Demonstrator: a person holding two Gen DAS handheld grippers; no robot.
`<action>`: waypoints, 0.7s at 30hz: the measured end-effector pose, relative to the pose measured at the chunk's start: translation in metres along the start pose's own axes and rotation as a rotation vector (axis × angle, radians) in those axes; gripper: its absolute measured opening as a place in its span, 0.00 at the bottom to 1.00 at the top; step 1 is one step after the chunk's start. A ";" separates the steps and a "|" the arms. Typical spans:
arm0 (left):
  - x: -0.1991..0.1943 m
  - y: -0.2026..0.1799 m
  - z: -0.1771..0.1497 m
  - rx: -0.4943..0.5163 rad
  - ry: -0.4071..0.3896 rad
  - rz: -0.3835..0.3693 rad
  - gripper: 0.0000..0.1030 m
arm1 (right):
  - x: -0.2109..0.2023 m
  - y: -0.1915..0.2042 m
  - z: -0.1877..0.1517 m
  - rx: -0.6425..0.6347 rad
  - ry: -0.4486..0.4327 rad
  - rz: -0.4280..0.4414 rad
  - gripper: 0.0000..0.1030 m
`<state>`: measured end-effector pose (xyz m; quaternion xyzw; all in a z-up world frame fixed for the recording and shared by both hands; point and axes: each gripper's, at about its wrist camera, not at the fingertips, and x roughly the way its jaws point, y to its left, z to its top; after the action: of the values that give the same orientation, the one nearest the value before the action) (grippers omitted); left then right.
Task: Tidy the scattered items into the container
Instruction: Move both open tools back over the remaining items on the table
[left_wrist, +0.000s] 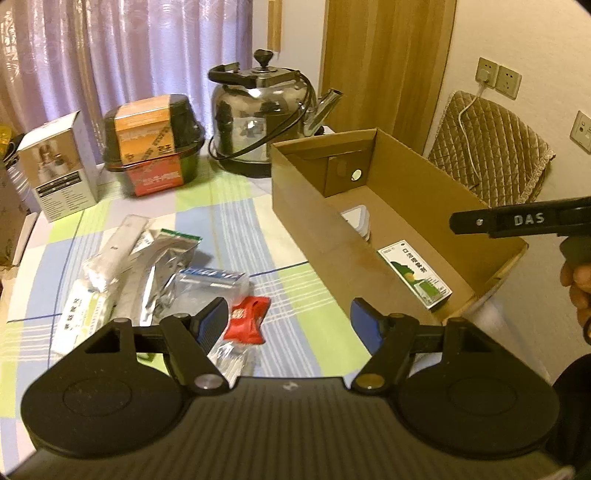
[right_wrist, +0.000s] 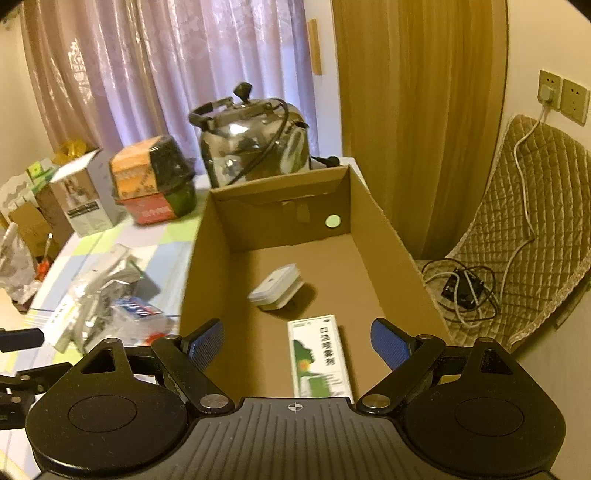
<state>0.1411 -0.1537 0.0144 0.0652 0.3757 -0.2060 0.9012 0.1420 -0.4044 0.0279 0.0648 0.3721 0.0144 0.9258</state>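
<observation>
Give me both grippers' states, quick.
Left gripper: open, empty, beside the red packet.
Right gripper: open, empty, over the cardboard box.

We see lilac curtains (right_wrist: 155, 70) glowing behind the bench (left_wrist: 229, 206), a tan drape (right_wrist: 413, 110) beside them, cream wall with sockets (right_wrist: 561, 94), and a quilted chair (right_wrist: 524, 229) in warm light.

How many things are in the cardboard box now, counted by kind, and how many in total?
White lidded case: 1
Green-and-white carton: 1
Total in the box: 2
</observation>
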 end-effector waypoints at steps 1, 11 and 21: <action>-0.005 0.002 -0.003 -0.004 -0.002 0.005 0.69 | -0.005 0.003 -0.001 0.002 -0.005 0.006 0.89; -0.051 0.041 -0.045 -0.079 0.011 0.094 0.71 | -0.052 0.059 -0.021 -0.020 -0.057 0.106 0.89; -0.093 0.077 -0.083 -0.168 0.022 0.166 0.73 | -0.064 0.120 -0.050 -0.071 0.002 0.197 0.89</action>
<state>0.0611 -0.0312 0.0182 0.0229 0.3950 -0.0975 0.9132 0.0632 -0.2851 0.0517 0.0680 0.3640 0.1185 0.9213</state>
